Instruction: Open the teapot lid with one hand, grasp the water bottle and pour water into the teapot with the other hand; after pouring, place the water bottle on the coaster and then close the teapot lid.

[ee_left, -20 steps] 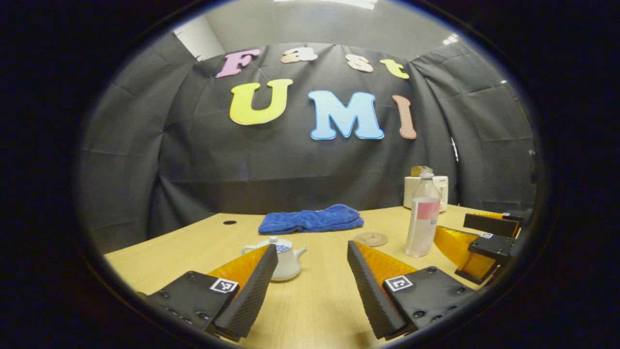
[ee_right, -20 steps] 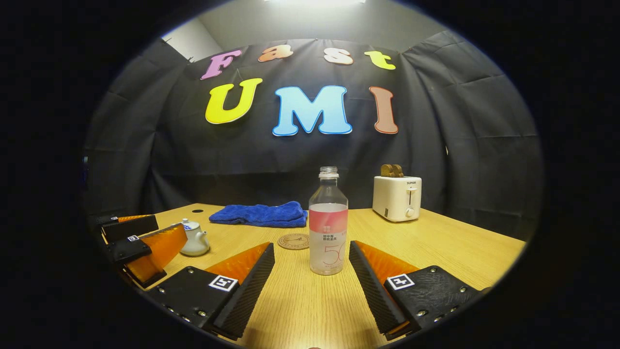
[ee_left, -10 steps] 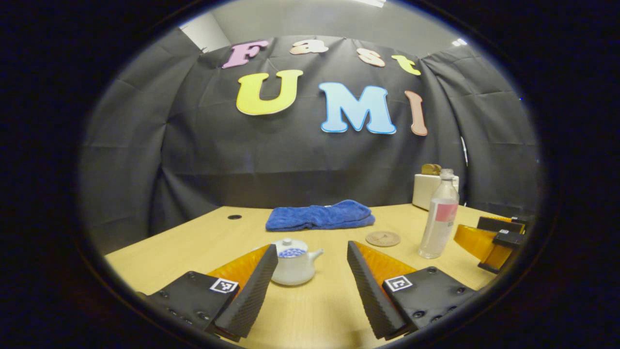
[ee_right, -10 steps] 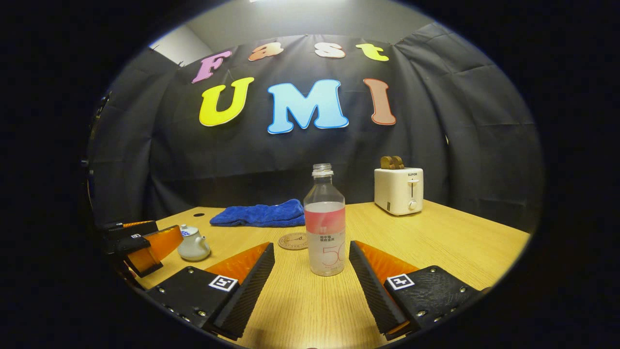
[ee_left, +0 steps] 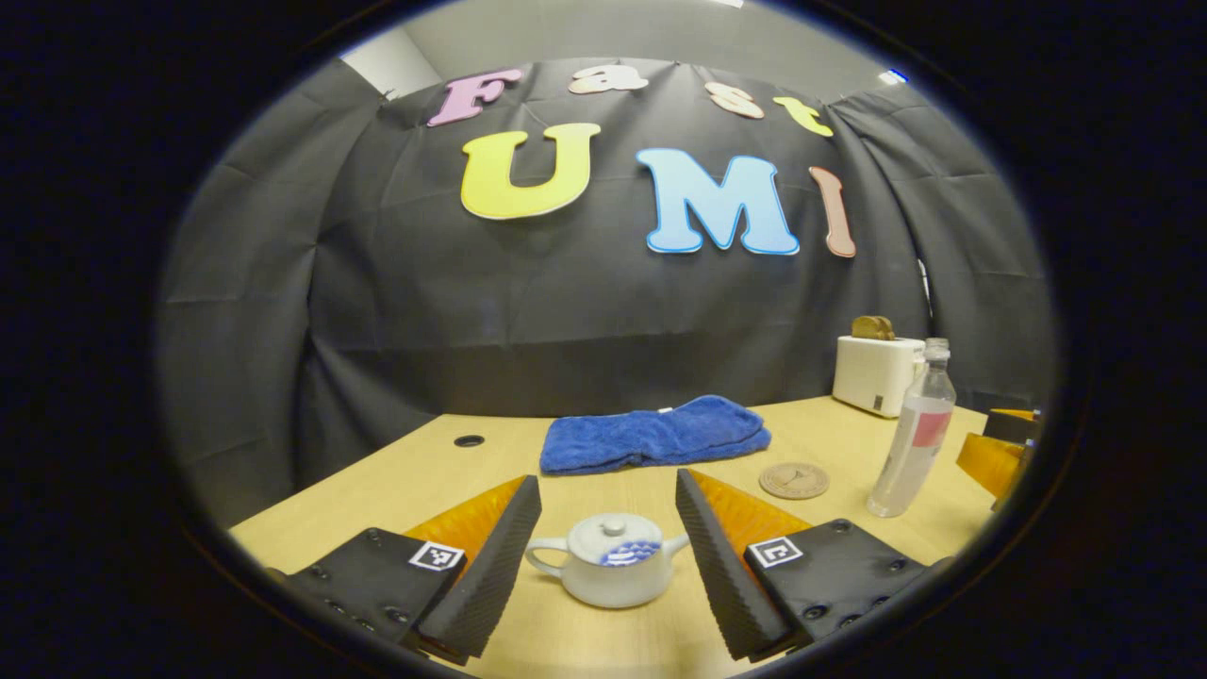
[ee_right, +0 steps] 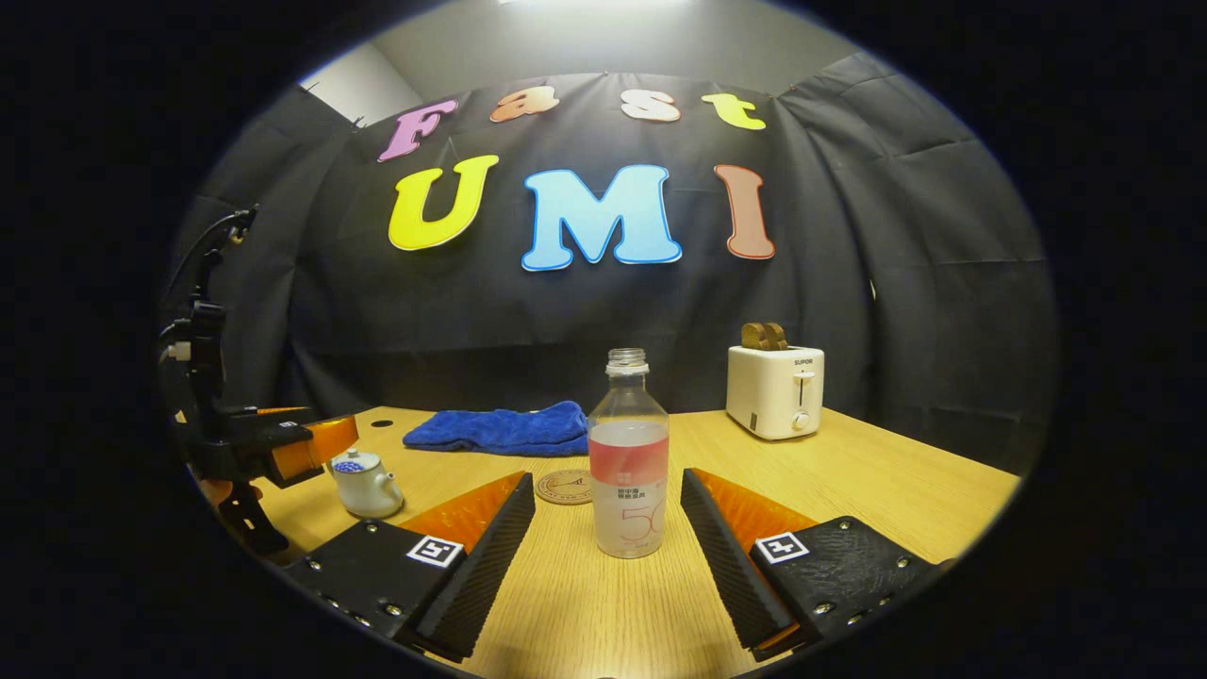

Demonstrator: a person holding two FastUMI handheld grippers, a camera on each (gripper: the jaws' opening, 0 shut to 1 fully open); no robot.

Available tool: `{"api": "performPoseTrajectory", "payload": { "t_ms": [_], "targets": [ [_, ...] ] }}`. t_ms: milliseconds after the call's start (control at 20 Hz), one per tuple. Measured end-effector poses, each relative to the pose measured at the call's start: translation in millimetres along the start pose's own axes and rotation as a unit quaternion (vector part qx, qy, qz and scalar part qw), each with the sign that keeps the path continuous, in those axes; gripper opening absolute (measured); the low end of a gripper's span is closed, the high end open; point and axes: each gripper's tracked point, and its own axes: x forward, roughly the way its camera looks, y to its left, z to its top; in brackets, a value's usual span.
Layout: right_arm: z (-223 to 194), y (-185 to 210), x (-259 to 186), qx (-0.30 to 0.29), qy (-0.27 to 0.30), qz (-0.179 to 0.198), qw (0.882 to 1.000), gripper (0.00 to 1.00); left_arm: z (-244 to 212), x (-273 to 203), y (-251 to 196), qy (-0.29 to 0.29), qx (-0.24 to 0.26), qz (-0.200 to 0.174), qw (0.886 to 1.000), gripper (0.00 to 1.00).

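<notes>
Both grippers wide open and empty — left gripper straddles the lidded teapot, right gripper frames the uncapped water bottle — a clumsy close could topple the bottle.

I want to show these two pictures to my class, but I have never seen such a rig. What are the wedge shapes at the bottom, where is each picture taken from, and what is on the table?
The wedges are the fingers of two hand-held grippers. A person carries one in each hand, and a fisheye camera rides on each, looking forward along its fingers.

In the left gripper view, the left gripper is open with the teapot between its fingers, lid on. In the right gripper view, the right gripper is open either side of the uncapped bottle, not touching it. Nothing is held yet.

On the table there are also a round coaster, a blue towel and a white toaster.
</notes>
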Motion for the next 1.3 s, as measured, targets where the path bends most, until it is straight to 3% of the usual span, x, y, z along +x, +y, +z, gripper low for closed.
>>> {"api": "performPoseTrajectory", "payload": {
  "t_ms": [300,500,650,900,1000,1200,1300],
  "targets": [
    [-8.8,-1.4,6.2,0.004,0.016,0.001,1.000,0.97,-10.3,22.8,-1.6,0.026,0.010,-0.003,1.000,0.96],
    [-13.0,-5.6,7.7,0.015,0.023,0.000,1.000,0.97,-19.0,27.6,-5.4,0.038,0.015,-0.007,0.999,0.85],
    [-15.0,-9.9,5.8,0.020,0.025,-0.005,0.999,0.97,-24.3,30.0,-6.1,0.046,0.016,-0.010,0.999,0.85],
    [-24.0,-15.8,4.3,0.024,0.034,-0.012,0.999,0.97,-31.4,35.7,-4.2,0.058,0.018,-0.006,0.998,0.68],
    [-27.5,-18.4,4.1,0.030,0.040,-0.015,0.999,0.97,-33.7,35.0,-3.6,0.063,0.024,0.001,0.998,0.68],
    [-32.1,-24.3,4.2,0.044,0.046,-0.020,0.998,0.97,-34.7,39.5,-0.9,0.061,0.031,0.004,0.998,0.40],
    [-31.3,-26.7,4.0,0.045,0.045,-0.023,0.998,0.96,-34.8,39.9,-1.5,0.061,0.034,0.004,0.998,0.40]
  ]
}}
